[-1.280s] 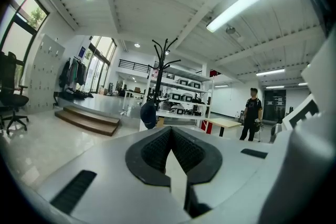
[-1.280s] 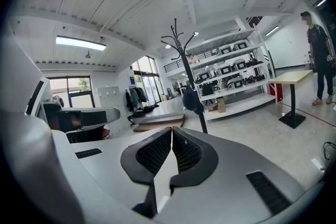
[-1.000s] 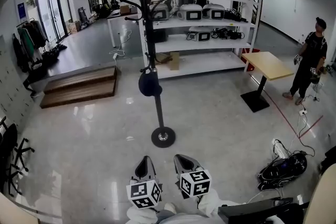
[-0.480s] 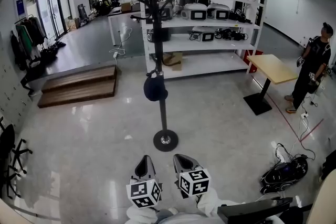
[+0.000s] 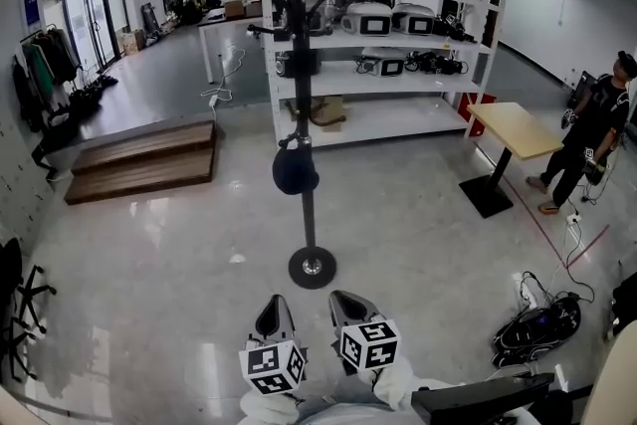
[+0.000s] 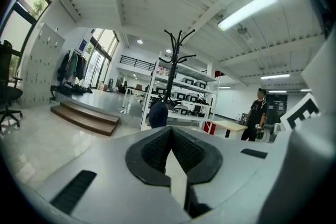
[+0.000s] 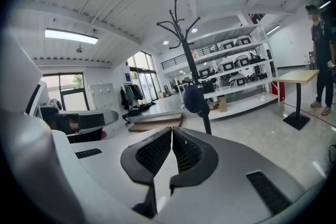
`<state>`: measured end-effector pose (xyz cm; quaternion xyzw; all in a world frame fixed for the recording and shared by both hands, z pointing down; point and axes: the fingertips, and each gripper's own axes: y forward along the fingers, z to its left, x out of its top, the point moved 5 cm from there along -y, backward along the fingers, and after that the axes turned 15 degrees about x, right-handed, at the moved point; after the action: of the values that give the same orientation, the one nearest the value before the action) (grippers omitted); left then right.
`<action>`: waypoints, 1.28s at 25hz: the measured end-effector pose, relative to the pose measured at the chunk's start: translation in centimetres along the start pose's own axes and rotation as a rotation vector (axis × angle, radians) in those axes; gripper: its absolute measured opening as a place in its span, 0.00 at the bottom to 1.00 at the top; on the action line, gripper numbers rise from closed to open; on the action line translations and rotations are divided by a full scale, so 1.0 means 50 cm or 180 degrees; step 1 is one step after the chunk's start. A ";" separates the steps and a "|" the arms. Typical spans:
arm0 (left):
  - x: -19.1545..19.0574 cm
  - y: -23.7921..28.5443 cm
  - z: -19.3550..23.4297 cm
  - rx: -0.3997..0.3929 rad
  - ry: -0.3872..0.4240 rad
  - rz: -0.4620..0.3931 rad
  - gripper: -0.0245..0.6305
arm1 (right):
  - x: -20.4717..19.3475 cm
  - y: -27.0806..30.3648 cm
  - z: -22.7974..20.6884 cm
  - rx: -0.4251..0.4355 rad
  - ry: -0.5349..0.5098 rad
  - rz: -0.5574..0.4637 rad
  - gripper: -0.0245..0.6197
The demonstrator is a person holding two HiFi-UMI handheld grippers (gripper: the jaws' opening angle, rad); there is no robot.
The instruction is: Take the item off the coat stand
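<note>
While facing the dark item on the coat stand, the left gripper is pressing its jaws together on nothing. The right gripper is doing likewise

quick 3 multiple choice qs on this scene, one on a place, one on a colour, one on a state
1. Where on the coat stand is the dark item?
A partway up the pole
B on the topmost hook
C lying on the base

2. What colour is the top of the small table?
A black
B light wood
C red

3. How do the jaws of the right gripper stand?
A wide open
B shut on the dark item
C shut with nothing between

Answers:
1 A, it hangs at mid-pole, well above the base.
2 B, the top is pale wood on a black foot.
3 C, the pads meet and the item is far ahead.
</note>
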<state>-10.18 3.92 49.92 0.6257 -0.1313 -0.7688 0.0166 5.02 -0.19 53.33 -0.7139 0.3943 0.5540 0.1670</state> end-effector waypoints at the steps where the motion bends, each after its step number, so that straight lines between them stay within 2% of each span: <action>1: -0.001 0.003 0.001 0.0002 -0.0008 0.0002 0.03 | 0.001 0.004 -0.002 -0.0002 0.0005 0.0004 0.06; 13: 0.005 0.077 0.022 0.0104 0.0010 0.0042 0.03 | 0.021 0.085 -0.044 0.0089 0.0044 0.0011 0.06; 24: 0.021 0.191 0.016 0.0103 0.0047 0.0071 0.03 | 0.060 0.177 -0.117 0.0111 0.0094 -0.0007 0.06; 32: 0.061 0.285 0.003 0.0125 0.0056 0.0040 0.03 | 0.112 0.254 -0.169 0.0183 0.0073 0.0008 0.06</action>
<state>-12.94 -10.39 50.19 0.6318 -0.1502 -0.7604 0.0104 1.53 -16.05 53.47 -0.7146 0.4128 0.5345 0.1822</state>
